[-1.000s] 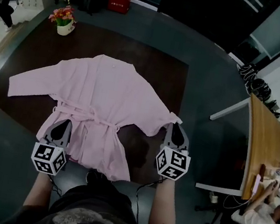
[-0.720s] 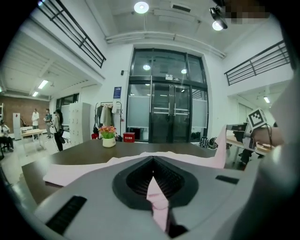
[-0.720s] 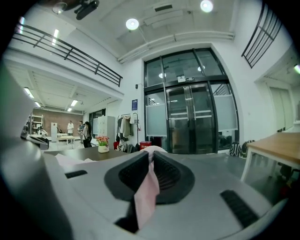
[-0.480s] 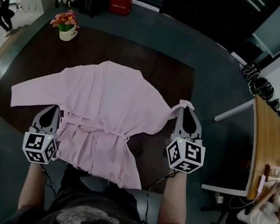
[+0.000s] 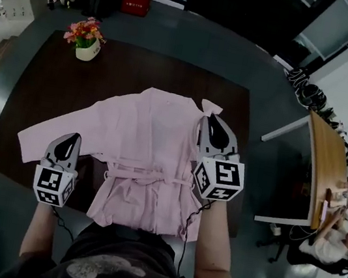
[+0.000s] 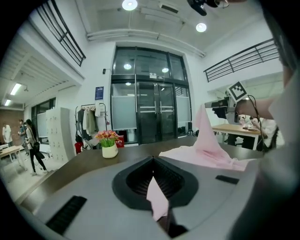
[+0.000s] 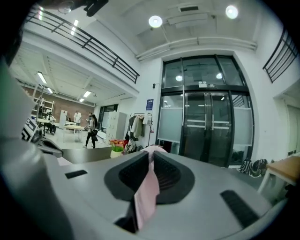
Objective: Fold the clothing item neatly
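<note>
I judge I am on the first fold, bringing a sleeve in over the body. The pink robe [image 5: 150, 141] lies spread front-up on the dark worktop [image 5: 45, 80], collar away from me and hem at my edge, well clear of the flowerpot [image 5: 86, 44] at the far left corner. My right tongs [image 5: 212, 118] are clamped shut on a thin pinch of the right sleeve [image 5: 207, 105], which stands up in a peak above the robe's right shoulder, off the worktop; the right gripper view shows the pink strip squeezed between the jaws. My left tongs [image 5: 70, 141] are closed right down on a fold of the same pink cloth at the robe's left side, by the lower edge of the left sleeve; exactly which edge I have I cannot tell. The tied belt [image 5: 148, 177] lies across the waist, between the two tongs. The next move, as I see it, is to carry the right sleeve across the chest and lay it flat and straight, then let it go; the left side must be held steady so that the body does not drag or wrinkle; after that the left sleeve wants the same.
</note>
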Demonstrator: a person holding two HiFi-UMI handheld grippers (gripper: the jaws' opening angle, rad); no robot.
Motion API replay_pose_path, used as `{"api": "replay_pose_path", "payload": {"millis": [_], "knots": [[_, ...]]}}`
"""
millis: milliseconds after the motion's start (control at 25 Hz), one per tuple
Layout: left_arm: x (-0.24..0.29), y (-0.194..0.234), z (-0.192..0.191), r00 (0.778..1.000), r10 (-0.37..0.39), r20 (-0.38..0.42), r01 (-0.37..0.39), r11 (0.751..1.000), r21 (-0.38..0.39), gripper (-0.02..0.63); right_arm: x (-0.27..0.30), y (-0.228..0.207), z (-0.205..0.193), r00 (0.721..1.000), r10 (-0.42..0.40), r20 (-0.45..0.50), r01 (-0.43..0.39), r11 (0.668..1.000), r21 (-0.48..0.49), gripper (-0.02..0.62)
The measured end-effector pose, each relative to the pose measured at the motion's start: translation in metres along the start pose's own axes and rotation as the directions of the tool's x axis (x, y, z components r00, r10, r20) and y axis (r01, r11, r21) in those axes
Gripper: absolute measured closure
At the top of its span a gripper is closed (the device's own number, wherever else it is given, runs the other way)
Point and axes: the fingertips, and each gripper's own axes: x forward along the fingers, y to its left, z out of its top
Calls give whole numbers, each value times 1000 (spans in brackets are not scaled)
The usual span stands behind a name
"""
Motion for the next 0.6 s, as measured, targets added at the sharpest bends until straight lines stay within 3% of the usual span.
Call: {"api": "replay_pose_path", "payload": {"millis": [120, 240, 320, 480, 520, 600], "knots": [[1, 19, -10, 999, -39, -10, 39, 999, -17, 595, 20, 62, -30, 995, 74, -72, -75, 997, -21, 571], [-1, 28, -23, 997, -67, -25, 66, 997, -46, 595, 29, 126, -79, 967, 173, -187, -186, 981, -53, 571], [0, 31, -34, 995, -90, -43, 88, 995, -57, 595, 29, 167, -119, 921, 253, -297, -286, 956, -71, 571], [1, 36, -50, 989, -129, -71, 124, 990, -69, 595, 15, 233, -182, 781, 385, -491, -470, 881, -57, 480], [2, 38, -52, 988, -134, -74, 129, 989, -70, 595, 11, 244, -189, 760, 402, -511, -492, 869, -48, 465], [2, 42, -55, 987, -140, -76, 135, 988, -73, 595, 6, 255, -193, 751, 420, -509, -496, 868, -15, 451]]}}
